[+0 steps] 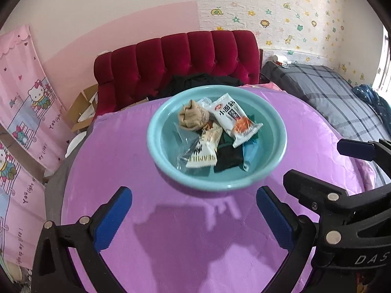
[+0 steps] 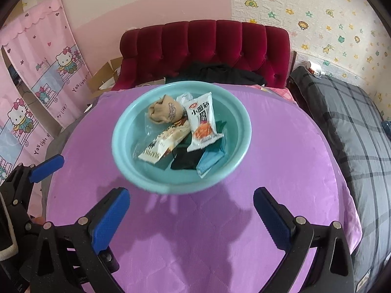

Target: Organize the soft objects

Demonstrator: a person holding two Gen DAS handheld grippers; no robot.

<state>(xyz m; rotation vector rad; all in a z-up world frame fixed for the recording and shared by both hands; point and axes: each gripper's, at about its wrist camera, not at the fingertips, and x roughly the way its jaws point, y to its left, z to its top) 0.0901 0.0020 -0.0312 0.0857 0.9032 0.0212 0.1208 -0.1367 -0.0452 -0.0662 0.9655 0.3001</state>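
Note:
A light blue bowl [image 1: 276,122] [image 2: 122,131] stands on a purple cloth-covered table [image 1: 171,232] [image 2: 195,232]. In it lie a balled tan sock [image 1: 193,118] [image 2: 165,111], a white snack packet with an orange picture [image 1: 233,120] [image 2: 201,124], a cream snack packet [image 1: 205,151] [image 2: 163,144], a dark green sock [image 1: 228,157] [image 2: 184,160] and a blue packet [image 1: 250,152] [image 2: 210,160]. My left gripper [image 1: 194,214] is open and empty, just short of the bowl's near rim. My right gripper [image 2: 191,214] is open and empty too, beside it.
A red tufted headboard [image 1: 176,58] [image 2: 205,46] with dark clothing [image 1: 202,81] stands behind the table. A bed with a grey plaid cover [image 1: 330,90] [image 2: 354,127] lies right. Cardboard boxes [image 1: 83,107] and pink cartoon curtains [image 1: 27,112] are left.

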